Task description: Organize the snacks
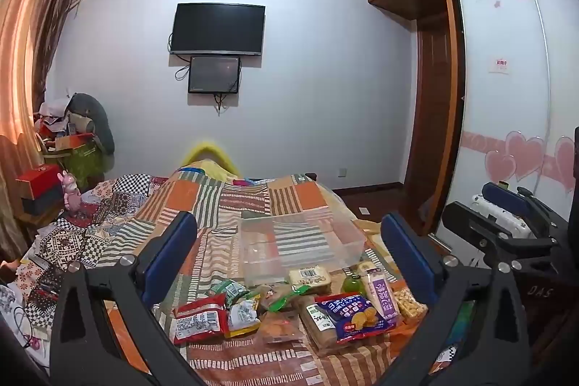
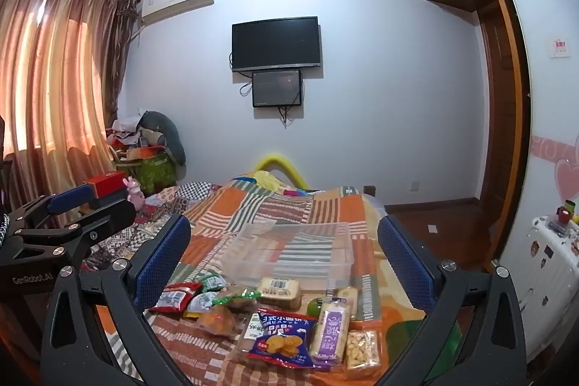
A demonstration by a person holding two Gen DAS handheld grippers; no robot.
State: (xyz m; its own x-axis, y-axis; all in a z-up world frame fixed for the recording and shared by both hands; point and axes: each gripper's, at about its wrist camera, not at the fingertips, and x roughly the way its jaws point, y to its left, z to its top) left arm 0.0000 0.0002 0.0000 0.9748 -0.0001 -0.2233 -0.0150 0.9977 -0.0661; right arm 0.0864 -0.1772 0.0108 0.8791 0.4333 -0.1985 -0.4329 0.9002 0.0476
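Several snack packs lie on a patchwork bedspread (image 1: 231, 205): a red pack (image 1: 201, 315), a blue biscuit bag (image 1: 356, 313), a purple bar (image 1: 380, 292) and a peanut bar (image 1: 409, 304). The blue bag (image 2: 284, 337) and purple bar (image 2: 331, 331) show in the right wrist view too. An empty clear plastic bin (image 1: 300, 248) stands just behind them; it also shows in the right wrist view (image 2: 289, 252). My left gripper (image 1: 289, 252) is open and empty above the snacks. My right gripper (image 2: 286, 255) is open and empty, beside the left one.
The bed's foot is at the far wall under a TV (image 1: 217, 28). A cluttered stand with boxes (image 1: 39, 185) is at the left by the curtains. A wardrobe (image 1: 506, 96) and a white suitcase (image 2: 546, 263) are at the right.
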